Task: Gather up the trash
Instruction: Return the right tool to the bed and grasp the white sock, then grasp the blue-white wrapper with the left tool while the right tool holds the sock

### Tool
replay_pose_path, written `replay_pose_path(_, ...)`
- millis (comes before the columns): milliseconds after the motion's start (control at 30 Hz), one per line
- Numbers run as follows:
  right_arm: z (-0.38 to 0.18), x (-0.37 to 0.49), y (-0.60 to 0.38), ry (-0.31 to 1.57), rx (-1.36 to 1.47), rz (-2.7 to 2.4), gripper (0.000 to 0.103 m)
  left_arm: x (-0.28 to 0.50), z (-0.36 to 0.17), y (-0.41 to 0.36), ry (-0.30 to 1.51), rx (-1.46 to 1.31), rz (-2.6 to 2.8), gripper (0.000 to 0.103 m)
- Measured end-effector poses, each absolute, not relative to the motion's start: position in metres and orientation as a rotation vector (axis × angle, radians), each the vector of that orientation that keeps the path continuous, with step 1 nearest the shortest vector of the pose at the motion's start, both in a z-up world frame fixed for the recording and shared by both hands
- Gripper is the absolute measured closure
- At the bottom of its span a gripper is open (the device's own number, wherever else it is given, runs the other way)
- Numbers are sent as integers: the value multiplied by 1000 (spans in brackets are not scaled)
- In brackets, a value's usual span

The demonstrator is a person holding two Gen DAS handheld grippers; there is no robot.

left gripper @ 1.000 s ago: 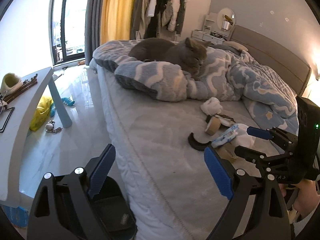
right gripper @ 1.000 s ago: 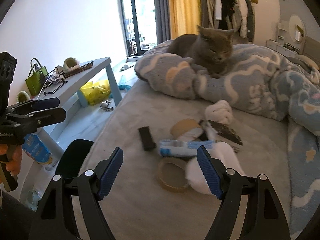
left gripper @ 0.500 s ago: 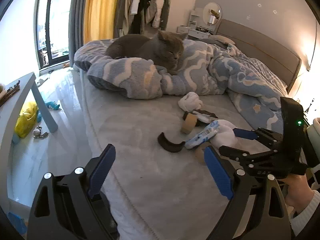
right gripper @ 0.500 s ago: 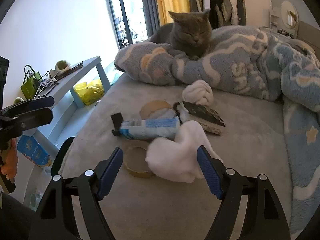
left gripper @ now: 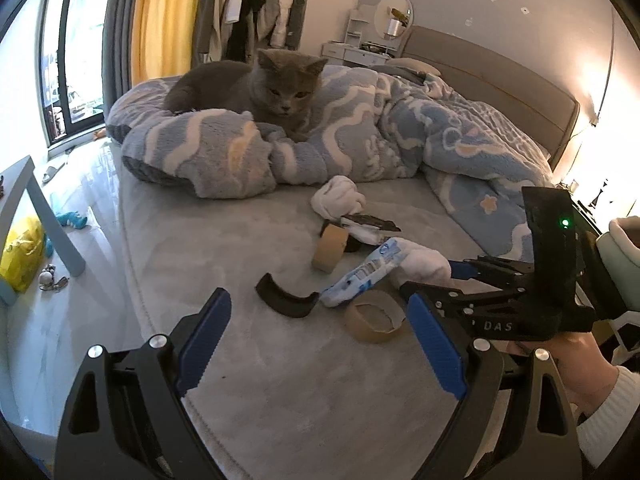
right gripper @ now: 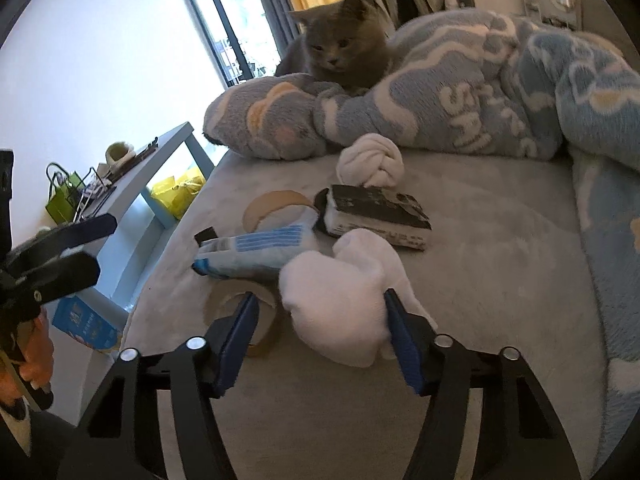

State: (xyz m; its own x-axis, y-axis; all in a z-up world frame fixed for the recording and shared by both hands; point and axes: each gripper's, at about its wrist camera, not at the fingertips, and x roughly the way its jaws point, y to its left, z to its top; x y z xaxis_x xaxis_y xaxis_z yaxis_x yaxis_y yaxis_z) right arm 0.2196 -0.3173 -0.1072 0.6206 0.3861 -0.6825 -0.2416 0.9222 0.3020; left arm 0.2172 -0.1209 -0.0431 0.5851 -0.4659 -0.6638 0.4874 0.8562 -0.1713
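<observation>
Trash on the grey bed sheet (right gripper: 500,320), none seen collected yet: crumpled white wad (right gripper: 344,296), nearest the front edge; blue-and-white wrapper (right gripper: 256,252) touching it on the left; empty tape ring (right gripper: 244,312) lying flat just below the wrapper; second tape roll (right gripper: 276,204) standing behind; black-and-white packet (right gripper: 376,216); knotted white bundle (right gripper: 370,162) near the blue quilt (right gripper: 500,92); curved black strip (left gripper: 286,300) apart to the left. Right gripper (right gripper: 320,340): jaws closing around the white wad, right pad against it, left pad not yet pressing, so no firm hold judged. Left gripper (left gripper: 316,344): jaws wide, nothing between them, hovering over bare sheet near the black strip. No bin identifiable in either view. Grey cat (right gripper: 344,48) lying on the quilt, facing the pile. Status: first pick-up in hand; every item left.
</observation>
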Motion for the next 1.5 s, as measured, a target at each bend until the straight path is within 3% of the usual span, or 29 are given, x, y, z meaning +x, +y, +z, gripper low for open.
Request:
replay_pose_path(200, -111, 224, -333, 836, 220, 337, 65, 222, -51, -138, 777, 70, -584, 11)
replay_pose_path(300, -108, 223, -336, 834, 218, 348, 67, 227, -55, -147, 781, 80, -595, 12)
replay_pose_path(900, -100, 220, -376, 812, 246, 338, 68, 243, -79, -195, 804, 177, -625, 28)
replay_pose_path(1500, -97, 223, -392, 802, 271, 319, 68, 256, -95, -206, 838, 216, -636, 57)
